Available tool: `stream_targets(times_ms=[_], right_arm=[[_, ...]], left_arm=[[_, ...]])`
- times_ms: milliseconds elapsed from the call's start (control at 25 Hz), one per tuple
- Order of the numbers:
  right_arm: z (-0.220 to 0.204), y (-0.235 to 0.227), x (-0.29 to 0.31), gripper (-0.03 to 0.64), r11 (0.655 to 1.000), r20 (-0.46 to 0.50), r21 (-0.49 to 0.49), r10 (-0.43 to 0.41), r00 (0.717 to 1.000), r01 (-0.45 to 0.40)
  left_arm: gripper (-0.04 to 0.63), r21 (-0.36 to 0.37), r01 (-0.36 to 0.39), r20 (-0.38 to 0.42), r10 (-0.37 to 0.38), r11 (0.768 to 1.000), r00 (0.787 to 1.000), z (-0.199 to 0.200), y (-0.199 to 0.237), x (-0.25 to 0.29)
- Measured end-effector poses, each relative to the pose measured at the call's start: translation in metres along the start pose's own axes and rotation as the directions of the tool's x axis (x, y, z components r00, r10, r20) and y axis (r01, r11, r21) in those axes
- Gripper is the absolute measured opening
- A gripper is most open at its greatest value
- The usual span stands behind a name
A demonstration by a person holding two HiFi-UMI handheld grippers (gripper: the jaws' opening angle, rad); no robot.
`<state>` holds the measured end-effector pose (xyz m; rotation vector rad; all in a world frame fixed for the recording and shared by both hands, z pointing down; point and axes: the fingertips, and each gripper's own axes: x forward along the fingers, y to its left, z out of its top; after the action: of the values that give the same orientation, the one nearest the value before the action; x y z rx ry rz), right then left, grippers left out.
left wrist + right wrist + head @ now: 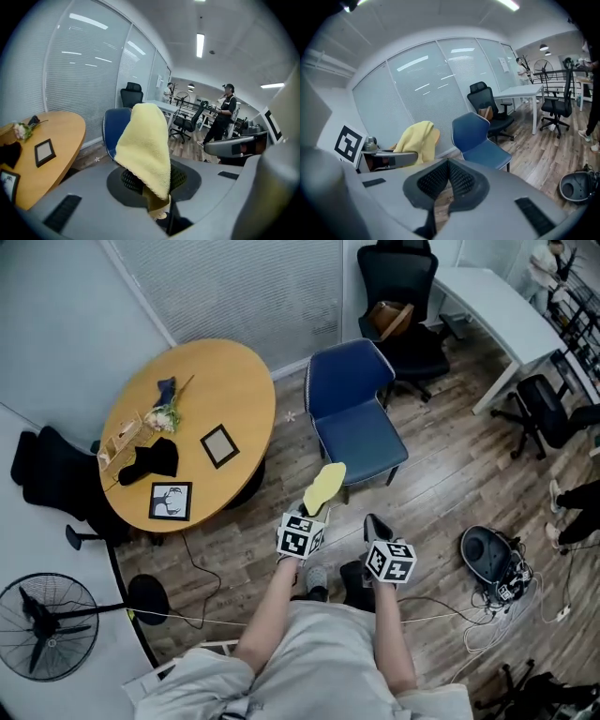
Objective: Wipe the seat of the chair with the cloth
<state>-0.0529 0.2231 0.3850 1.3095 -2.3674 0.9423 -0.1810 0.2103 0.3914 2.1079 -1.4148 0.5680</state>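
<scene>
My left gripper (310, 517) is clamped on the yellow cloth (324, 487), which sticks up from the jaws near the blue chair (349, 381) but clear of its seat (362, 442); my right gripper (377, 529) is beside it, jaws together, nothing between them.

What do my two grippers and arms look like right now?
The left gripper and right gripper match: pale grey bodies, black ribbed jaw pads, and a white cube with black square markers on each. No cables show on them. The person wears pale grey clothes, and no sleeves reach the forearms.
</scene>
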Motion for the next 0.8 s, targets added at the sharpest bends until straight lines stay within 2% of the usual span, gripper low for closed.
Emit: stream_targets(times_ms=[280,480,800], right_arm=[[-0.008,0.018,-0.019,0.021,0.998,0.041,-0.064,-0.025,0.999,0.028],[-0.021,0.015,-0.024,0.021,0.997,0.043,-0.06,-0.052,0.998,0.055],[-0.014,0.006,-0.029,0.021,0.998,0.066,-0.023,-0.063,0.996,0.065]], left_arm=[[0.078,-0.073,0.051,0.064,-0.047,0.996,0.997,-0.01,-0.014,-0.03],[0.078,-0.044,0.078,0.054,-0.076,0.996,0.996,-0.016,-0.024,-0.029],[0.078,-0.037,0.06,0.052,-0.058,0.998,0.997,-0.019,-0.018,-0.033]])
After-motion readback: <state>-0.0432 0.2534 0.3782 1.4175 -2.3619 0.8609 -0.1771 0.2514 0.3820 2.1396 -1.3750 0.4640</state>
